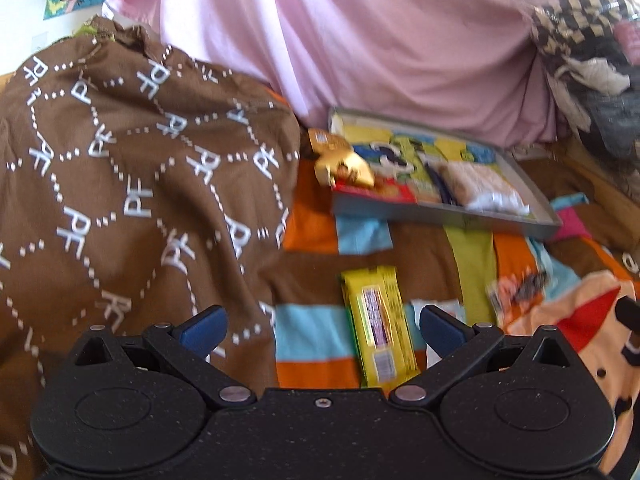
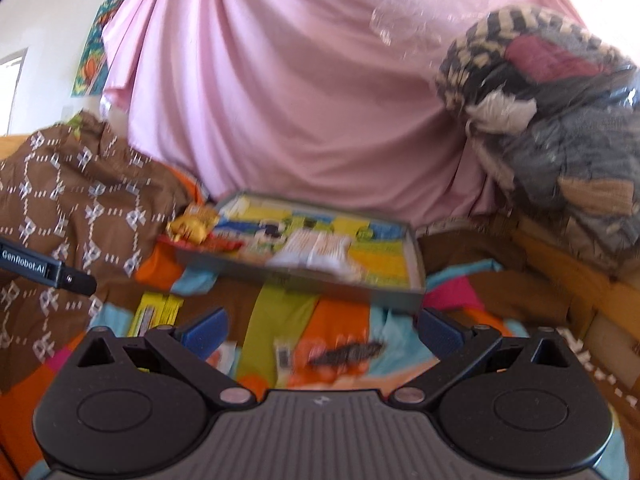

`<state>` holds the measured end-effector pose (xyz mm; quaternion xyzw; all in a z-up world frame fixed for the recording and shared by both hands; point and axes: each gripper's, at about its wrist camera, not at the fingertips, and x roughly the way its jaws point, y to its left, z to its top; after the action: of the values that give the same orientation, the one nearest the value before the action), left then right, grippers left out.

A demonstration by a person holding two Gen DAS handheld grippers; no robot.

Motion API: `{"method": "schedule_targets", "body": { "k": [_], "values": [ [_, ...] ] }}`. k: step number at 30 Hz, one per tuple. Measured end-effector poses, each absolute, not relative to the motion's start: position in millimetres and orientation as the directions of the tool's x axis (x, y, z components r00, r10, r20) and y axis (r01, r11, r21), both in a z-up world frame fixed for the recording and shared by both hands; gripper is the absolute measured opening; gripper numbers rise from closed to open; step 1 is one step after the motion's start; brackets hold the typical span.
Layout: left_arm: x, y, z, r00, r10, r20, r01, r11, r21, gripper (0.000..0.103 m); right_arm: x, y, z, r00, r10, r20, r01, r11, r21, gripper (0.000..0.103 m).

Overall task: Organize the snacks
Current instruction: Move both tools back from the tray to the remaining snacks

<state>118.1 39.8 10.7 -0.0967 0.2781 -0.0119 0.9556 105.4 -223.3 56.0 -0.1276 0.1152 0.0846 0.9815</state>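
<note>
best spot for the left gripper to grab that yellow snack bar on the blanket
Grip the yellow snack bar across its narrow width, near the middle of its length, coming down from above. It lies flat on the patchwork blanket, long axis pointing away toward the tray, and already sits between the open fingers of the left gripper, so closing on its two long edges probably needs little re-aiming.
</note>
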Motion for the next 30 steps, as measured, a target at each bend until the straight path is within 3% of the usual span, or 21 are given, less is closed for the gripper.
{"method": "schedule_targets", "body": {
  "k": [14,30],
  "values": [
    [102,16,-24,0.721,-0.123,-0.682,0.049,0.991,-0.126,0.102,105,-205,7,0.832,0.152,-0.534,-0.321,0.916,-0.241,0.103],
    [99,8,-36,0.675,-0.129,-0.726,0.091,0.992,-0.091,0.102,112,-195,-15,0.751,0.143,-0.644,-0.358,0.908,-0.216,0.103]
  ]
}}
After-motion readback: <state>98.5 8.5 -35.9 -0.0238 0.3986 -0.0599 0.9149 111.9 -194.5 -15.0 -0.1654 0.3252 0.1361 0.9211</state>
